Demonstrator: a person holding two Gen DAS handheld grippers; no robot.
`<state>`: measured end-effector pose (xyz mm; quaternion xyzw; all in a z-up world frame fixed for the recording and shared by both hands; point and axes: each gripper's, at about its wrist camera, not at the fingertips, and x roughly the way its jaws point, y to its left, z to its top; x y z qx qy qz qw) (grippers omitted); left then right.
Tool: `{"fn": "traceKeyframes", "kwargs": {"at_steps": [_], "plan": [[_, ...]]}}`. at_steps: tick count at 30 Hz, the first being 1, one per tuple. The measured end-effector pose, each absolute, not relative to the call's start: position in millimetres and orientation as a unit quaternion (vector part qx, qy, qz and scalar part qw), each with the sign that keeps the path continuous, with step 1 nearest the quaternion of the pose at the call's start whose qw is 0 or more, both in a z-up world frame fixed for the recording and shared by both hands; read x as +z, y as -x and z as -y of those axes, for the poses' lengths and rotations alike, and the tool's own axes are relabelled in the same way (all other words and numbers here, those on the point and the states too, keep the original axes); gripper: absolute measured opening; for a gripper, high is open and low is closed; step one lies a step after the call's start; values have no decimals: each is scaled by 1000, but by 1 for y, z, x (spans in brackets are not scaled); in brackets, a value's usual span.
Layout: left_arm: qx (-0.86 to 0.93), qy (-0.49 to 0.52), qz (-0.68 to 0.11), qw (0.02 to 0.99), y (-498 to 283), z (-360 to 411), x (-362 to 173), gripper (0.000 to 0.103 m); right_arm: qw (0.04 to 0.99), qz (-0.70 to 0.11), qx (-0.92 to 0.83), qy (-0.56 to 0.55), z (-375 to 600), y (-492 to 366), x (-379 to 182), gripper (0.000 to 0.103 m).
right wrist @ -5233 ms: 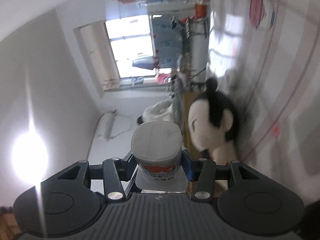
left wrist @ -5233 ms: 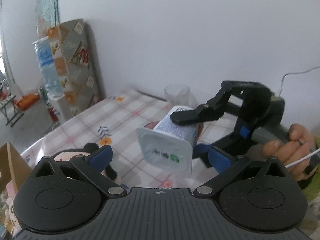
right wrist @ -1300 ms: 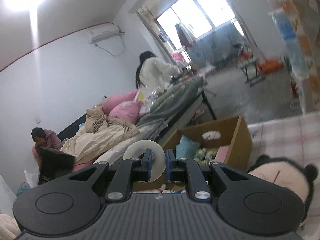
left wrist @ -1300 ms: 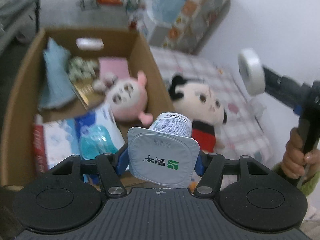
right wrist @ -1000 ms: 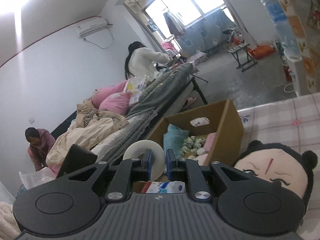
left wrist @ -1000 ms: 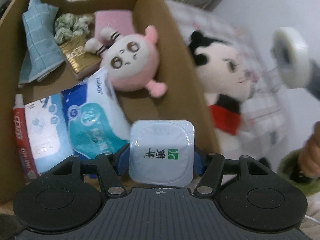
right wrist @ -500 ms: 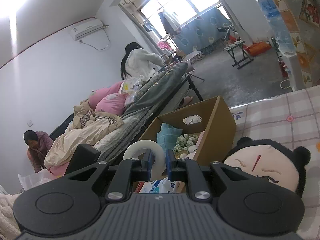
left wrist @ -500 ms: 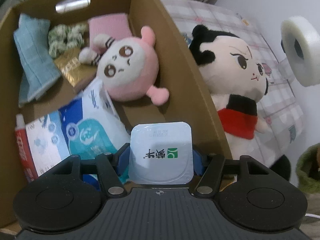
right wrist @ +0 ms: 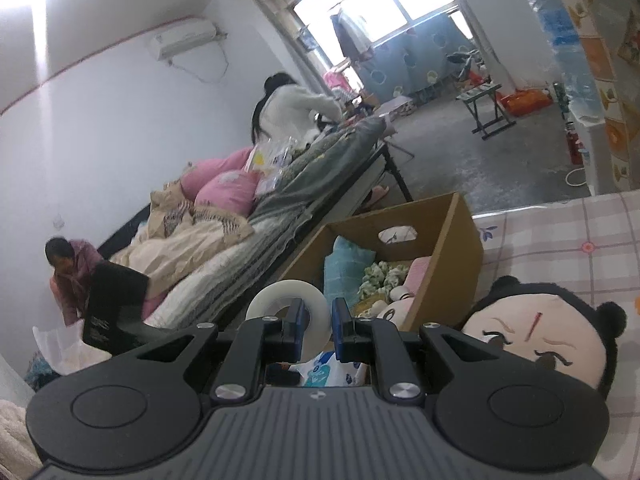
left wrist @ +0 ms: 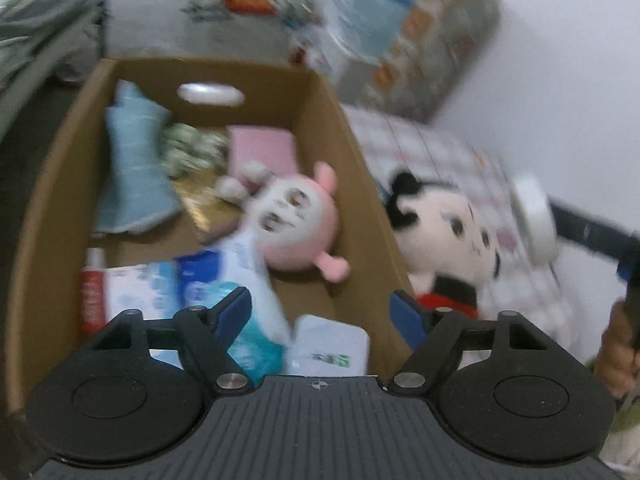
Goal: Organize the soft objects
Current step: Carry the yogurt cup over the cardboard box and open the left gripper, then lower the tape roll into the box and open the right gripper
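Observation:
My left gripper hangs over the near end of the cardboard box, its jaws opening and nothing between them. The white yoghurt cup lies free in the box below the fingers, beside blue tissue packs. A pink plush, a blue cloth and a pink pad also lie inside. A black-haired doll leans against the box on the checked table. My right gripper is shut on a white tape roll, seen too at the right of the left wrist view as the tape roll.
A bed with heaped bedding runs left of the box. Two people are in the room, one standing and one crouching. A water dispenser and a folding stool stand on the far floor.
The left jaws have let go of the yoghurt cup, which dropped into the box, and the gripper rose and tilted up. The right gripper still holds the tape roll, hardly moved.

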<state>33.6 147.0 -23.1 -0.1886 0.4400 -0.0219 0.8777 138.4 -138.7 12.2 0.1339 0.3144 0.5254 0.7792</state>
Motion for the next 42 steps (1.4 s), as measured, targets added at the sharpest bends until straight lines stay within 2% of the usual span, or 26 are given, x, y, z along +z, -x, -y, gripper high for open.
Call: {"fn": "traceKeyframes", "kwargs": {"at_steps": [3,7,15,26,42], "plan": [[19,211,-399,892,-11,-162,-12,93,774,-333,532,-87,115,-136,16,0],[56,252,-342,904,15,-181,-5,96,765,-370,527,2,67,-139,11,0],[87,242,-293,921,27,-192,-6,96,747,-414,489,176,-17,-144,-19,0],[73,248,-267,928,41,-205,-11,96,723,-426,438,324,-67,-134,-64,0],[64,246,-278,926,47,-205,-17,96,732,-434,421,315,-63,-136,-57,0]]}}
